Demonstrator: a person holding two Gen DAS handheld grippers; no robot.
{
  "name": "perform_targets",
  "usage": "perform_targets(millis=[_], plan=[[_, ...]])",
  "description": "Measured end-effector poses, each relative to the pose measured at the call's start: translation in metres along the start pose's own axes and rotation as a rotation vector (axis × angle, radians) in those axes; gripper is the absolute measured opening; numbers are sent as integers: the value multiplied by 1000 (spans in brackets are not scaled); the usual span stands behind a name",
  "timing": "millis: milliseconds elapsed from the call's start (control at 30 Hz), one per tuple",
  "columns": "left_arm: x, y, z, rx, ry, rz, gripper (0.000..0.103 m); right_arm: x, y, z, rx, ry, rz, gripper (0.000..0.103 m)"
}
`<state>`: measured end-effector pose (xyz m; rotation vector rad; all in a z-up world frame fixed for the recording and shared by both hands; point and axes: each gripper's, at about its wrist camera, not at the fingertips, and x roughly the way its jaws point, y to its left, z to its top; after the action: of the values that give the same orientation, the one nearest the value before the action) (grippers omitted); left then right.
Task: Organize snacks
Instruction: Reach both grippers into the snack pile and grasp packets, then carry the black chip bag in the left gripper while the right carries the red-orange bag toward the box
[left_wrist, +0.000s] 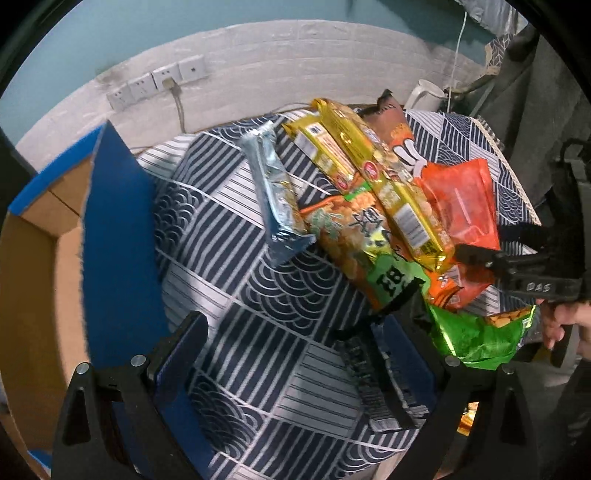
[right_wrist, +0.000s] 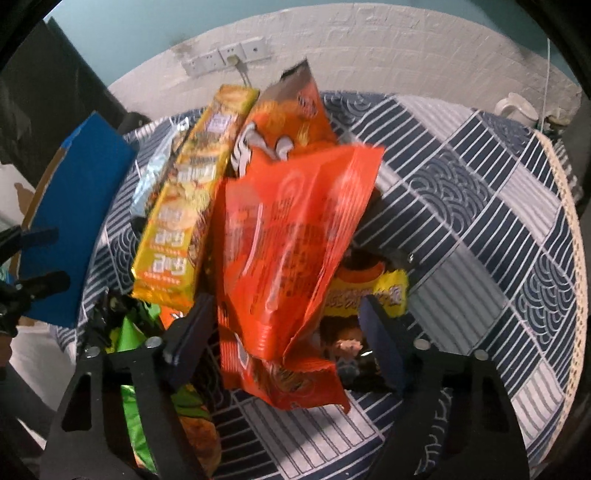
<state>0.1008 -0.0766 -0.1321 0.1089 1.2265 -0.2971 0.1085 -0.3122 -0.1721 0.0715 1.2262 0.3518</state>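
A heap of snack packets lies toward the far right corner of the cloth-covered worktop (left_wrist: 258, 295): a silver-blue bar (left_wrist: 275, 195), two yellow packs (left_wrist: 388, 177), an orange bag (left_wrist: 461, 199) and a green bag (left_wrist: 369, 258). The left tongs (left_wrist: 295, 362) hang with jaws apart over bare cloth (nothing between them). A blue-edged cardboard box (left_wrist: 110, 221) stands at the left edge.
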Motion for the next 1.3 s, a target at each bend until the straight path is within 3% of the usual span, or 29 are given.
perform_targets(millis=[167,367,567,867,900,967,1100,1200,1300], plan=[[4,-11,0,-8,25,-44,97,-5,3,1,-20,-3,9,37],[10,-24,-5,-17,58,-88,97,-29,2,1,-1,-74,19,35],[18,-41,-9,9,92,-103,97,-56,-14,-9,32,-101,-25,35],[41,-55,-19,68,144,-79,97,-91,-32,-29,119,-138,-47,35],[44,-55,-20,76,157,-69,96,-92,-34,-30,129,-139,-47,35],[50,-56,-24,91,178,-76,77,-96,-39,-32,145,-145,-50,35],[56,-60,-31,156,184,-30,56,-98,-38,-30,157,-145,-58,35],[52,-59,-30,165,168,-35,49,-101,-34,-32,139,-146,-73,35],[48,-55,-31,169,155,-14,49,-103,-29,-31,116,-147,-93,35]])
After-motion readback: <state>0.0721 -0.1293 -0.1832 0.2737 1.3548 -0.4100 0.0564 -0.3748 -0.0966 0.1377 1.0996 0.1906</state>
